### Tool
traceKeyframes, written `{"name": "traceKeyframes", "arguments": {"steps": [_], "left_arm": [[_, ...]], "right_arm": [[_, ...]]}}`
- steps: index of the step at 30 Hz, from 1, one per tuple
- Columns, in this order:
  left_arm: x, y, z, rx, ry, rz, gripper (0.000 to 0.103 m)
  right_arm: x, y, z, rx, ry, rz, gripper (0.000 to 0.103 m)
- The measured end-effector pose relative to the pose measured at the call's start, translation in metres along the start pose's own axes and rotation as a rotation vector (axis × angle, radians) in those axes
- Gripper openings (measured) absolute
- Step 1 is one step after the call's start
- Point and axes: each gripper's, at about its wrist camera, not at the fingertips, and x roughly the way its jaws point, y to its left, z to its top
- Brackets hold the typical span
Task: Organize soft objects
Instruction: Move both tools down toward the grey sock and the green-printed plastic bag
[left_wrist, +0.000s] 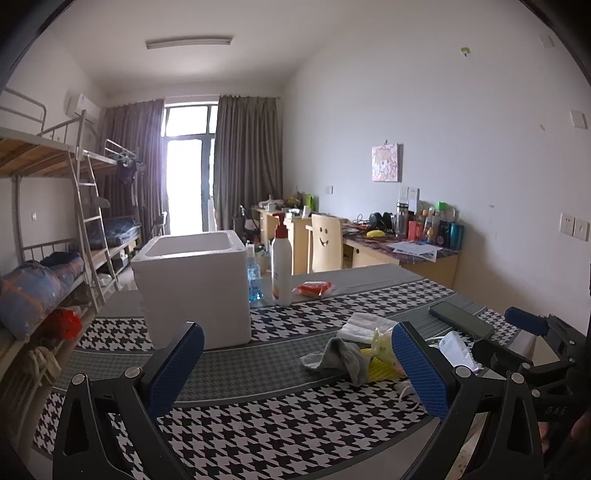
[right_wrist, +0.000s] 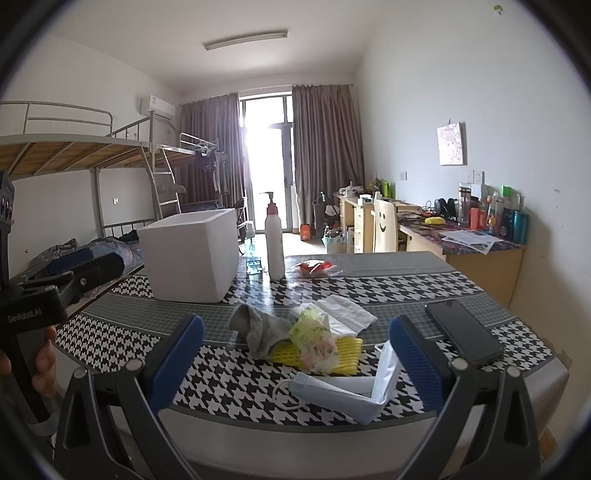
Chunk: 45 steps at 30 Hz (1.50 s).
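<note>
A pile of soft things lies on the houndstooth table: a grey sock (right_wrist: 262, 328) (left_wrist: 341, 356), a yellow foam net (right_wrist: 349, 350), a crumpled floral plastic bag (right_wrist: 314, 336) (left_wrist: 382, 341), a white cloth (right_wrist: 347, 312) (left_wrist: 364, 325) and a folded blue face mask (right_wrist: 351, 391) (left_wrist: 456, 349). A white foam box (right_wrist: 192, 254) (left_wrist: 195, 284) stands open-topped at the back left. My left gripper (left_wrist: 297, 369) is open and empty, left of the pile. My right gripper (right_wrist: 295, 363) is open and empty, with the mask between its fingers, just short of the pile.
A white pump bottle (right_wrist: 274, 240) (left_wrist: 282, 264), a blue bottle (left_wrist: 254, 280) and a red packet (right_wrist: 316, 267) (left_wrist: 314, 288) stand behind the pile. A black phone (right_wrist: 463, 334) (left_wrist: 461, 319) lies at right. Bunk beds stand left, desks right.
</note>
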Motion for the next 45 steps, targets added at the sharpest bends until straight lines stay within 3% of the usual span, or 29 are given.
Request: {"name": "traceKeyframes", "arguments": {"steps": [45], "left_arm": [[0.093, -0.018, -0.012, 0.023, 0.244, -0.075, 0.102]], "right_arm": [[0.057, -0.045, -0.019, 0.066, 0.156, -0.062, 0.102]]}}
